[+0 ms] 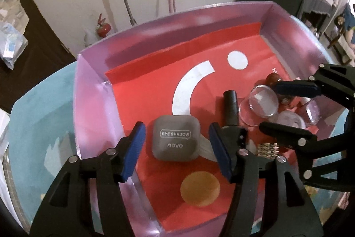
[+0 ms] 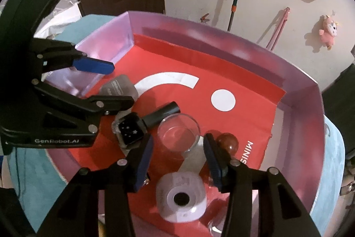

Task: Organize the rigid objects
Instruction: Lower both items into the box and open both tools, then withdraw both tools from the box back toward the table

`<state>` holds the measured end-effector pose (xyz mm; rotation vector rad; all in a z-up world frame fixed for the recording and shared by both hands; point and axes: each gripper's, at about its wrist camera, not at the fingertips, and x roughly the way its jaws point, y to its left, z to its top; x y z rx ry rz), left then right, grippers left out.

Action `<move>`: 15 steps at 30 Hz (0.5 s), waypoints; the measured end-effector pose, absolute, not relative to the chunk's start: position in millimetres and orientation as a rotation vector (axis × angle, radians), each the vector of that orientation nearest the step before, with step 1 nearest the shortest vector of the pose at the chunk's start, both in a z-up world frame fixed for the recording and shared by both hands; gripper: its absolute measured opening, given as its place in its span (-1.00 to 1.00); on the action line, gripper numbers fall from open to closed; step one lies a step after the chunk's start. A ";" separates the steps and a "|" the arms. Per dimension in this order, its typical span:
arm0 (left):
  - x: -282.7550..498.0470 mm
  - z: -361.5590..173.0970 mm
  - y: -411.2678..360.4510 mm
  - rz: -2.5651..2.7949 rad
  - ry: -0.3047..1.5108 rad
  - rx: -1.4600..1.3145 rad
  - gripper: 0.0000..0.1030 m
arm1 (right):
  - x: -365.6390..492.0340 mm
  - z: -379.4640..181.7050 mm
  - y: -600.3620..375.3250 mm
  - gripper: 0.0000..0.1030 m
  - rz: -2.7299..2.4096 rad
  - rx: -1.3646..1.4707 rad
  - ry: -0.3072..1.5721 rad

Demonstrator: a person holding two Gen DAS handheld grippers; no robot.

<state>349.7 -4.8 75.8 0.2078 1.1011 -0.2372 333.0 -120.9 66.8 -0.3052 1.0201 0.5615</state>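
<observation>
In the left wrist view, the left claw hangs open over a shallow pink-walled tray lined with red paper. A grey eye shadow case lies flat on the liner between the blue pads, touching neither. Nearer the camera sits a tan disc. A black tube lies to the right, beside clear glass pieces. The right claw reaches in from the right edge, spread apart above the glass.

In the right wrist view, the right claw is open, its pads either side of a clear glass cup. A white square container sits just below, a dark red ball beside the right pad. A black smartwatch lies near the tube. The left claw comes in from the left, open over the eye shadow case. The tray rests on a turquoise surface.
</observation>
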 end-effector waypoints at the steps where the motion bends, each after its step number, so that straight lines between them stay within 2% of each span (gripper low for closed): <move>1: 343.7 82.2 -2.4 -0.233 1.082 0.190 0.15 | 329.9 72.5 -122.7 0.01 0.557 -0.300 1.008; 5: 320.4 103.5 4.7 -0.232 1.017 0.139 0.39 | 316.0 96.1 -130.9 0.22 0.548 -0.281 0.958; 9: 293.8 123.3 10.3 -0.248 0.956 0.086 0.44 | 295.0 124.7 -143.8 0.35 0.533 -0.246 0.898; 11: 277.5 132.9 11.9 -0.247 0.921 0.065 0.47 | 285.8 137.0 -151.2 0.50 0.521 -0.223 0.875; 15: 251.4 150.6 12.5 -0.230 0.846 0.055 0.47 | 264.4 161.0 -167.0 0.53 0.499 -0.173 0.826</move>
